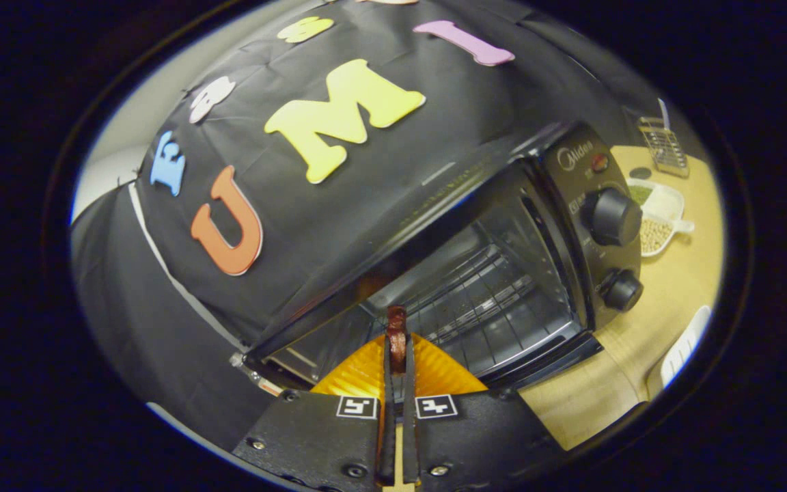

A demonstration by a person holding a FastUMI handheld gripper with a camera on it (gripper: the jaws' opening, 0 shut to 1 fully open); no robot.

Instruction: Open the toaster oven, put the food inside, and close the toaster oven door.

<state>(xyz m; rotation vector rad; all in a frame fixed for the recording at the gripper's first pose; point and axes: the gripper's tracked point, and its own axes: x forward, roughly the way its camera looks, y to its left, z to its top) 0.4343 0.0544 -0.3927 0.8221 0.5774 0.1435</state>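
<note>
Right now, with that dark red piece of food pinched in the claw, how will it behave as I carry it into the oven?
The food is small and thin, so probably light. The claw grips only its lower part, so it could pivot or slip if jolted. Its glossy surface hints it may be slick. The wire rack has gaps it might drop through.

The hand-held gripper (397,355) hides most of the food (397,328); what fills the dish (660,219) beside the oven (503,273) is too small to tell.

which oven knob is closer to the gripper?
The lower, smaller knob; the bigger upper knob sits beyond it. The gripper is shut on dark food.
</note>
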